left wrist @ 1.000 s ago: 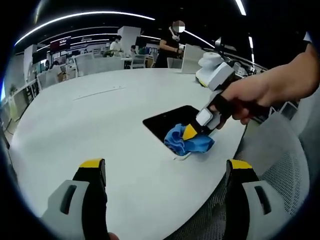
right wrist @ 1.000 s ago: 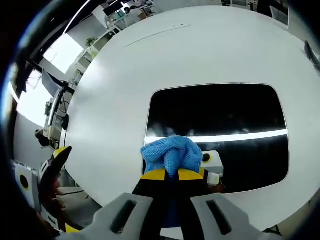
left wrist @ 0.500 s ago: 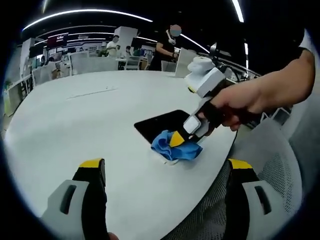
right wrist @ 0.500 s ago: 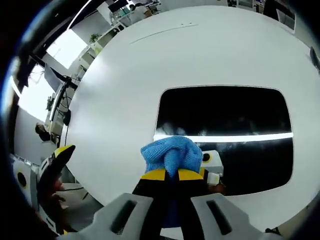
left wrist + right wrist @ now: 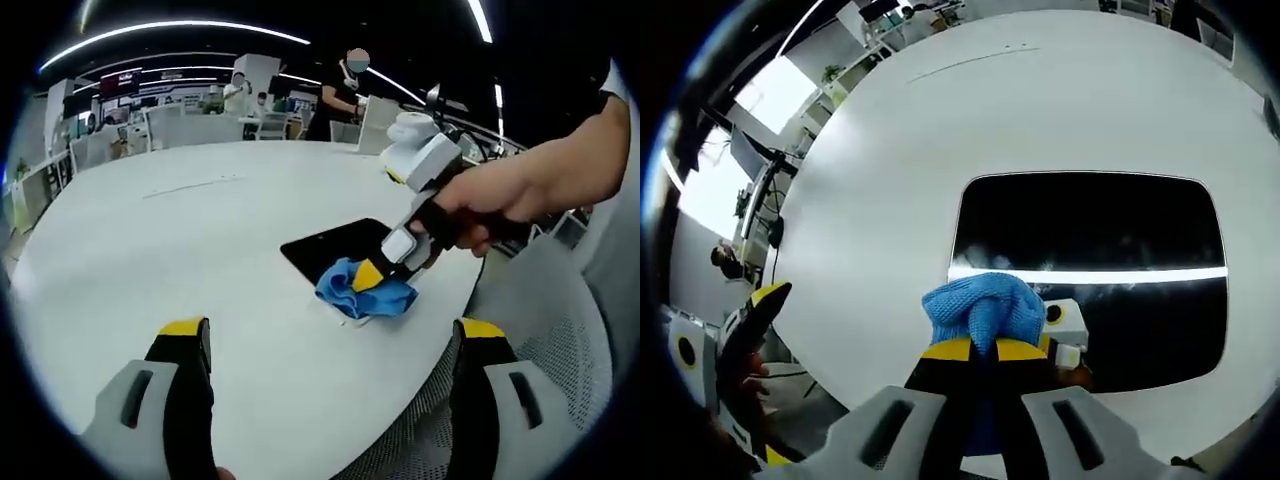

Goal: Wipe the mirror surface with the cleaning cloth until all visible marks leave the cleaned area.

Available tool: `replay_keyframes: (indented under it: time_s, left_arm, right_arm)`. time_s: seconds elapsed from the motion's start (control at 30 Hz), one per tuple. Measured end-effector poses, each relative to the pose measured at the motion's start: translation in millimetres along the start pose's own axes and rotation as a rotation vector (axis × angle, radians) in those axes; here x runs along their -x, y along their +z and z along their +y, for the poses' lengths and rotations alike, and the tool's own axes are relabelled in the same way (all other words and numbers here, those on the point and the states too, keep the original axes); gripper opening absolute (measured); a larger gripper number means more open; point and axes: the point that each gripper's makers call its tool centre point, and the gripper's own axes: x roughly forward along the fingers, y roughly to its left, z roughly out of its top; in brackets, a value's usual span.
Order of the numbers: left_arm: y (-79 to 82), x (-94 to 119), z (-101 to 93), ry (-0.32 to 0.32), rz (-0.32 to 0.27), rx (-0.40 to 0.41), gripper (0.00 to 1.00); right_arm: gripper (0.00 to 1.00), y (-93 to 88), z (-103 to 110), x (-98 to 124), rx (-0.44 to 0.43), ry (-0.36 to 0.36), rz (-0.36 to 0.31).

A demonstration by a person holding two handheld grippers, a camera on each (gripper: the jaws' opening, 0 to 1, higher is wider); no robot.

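The soft, bunched blue cleaning cloth (image 5: 980, 310) sat pinched between the pressed-together jaws of the right gripper (image 5: 985, 349), resting on the near left corner of the dark rectangular mirror (image 5: 1110, 230) lying flat on the round white table (image 5: 890, 170); it looked light and limp, best held by its gathered middle. The left gripper (image 5: 335, 345) hovered well apart, jaws spread and empty; the glass seemed slick and fragile, so pressure should stay gentle.

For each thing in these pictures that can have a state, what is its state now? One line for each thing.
Right gripper: shut on the blue cloth, held over the mirror's near edge.
Blue cloth: bunched up, pinched between the jaws.
Mirror: lies flat on the white table, dark, reflecting a bright light strip.
Left gripper: open, holding nothing, above the table, apart from the mirror.
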Motion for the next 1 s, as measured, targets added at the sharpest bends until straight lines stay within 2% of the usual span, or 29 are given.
replay_keyframes:
  time_s: [0.43, 0.83, 1.0]
  left_arm:
    - [-2.5, 0, -3.4, -0.007, 0.014, -0.017, 0.99]
    - [-2.9, -1, -1.9, -0.007, 0.013, -0.018, 0.99]
    - [-2.6, -1, -1.4, -0.004, 0.009, -0.012, 0.99]
  right_arm:
    - [0.01, 0.3, 2, 2, -0.016, 0.001, 0.011]
    - [0.01, 11.1, 1, -3, 0.013, 0.006, -0.001]
    - [0.01, 16.7, 0, -6, 0.001, 0.012, -0.001]
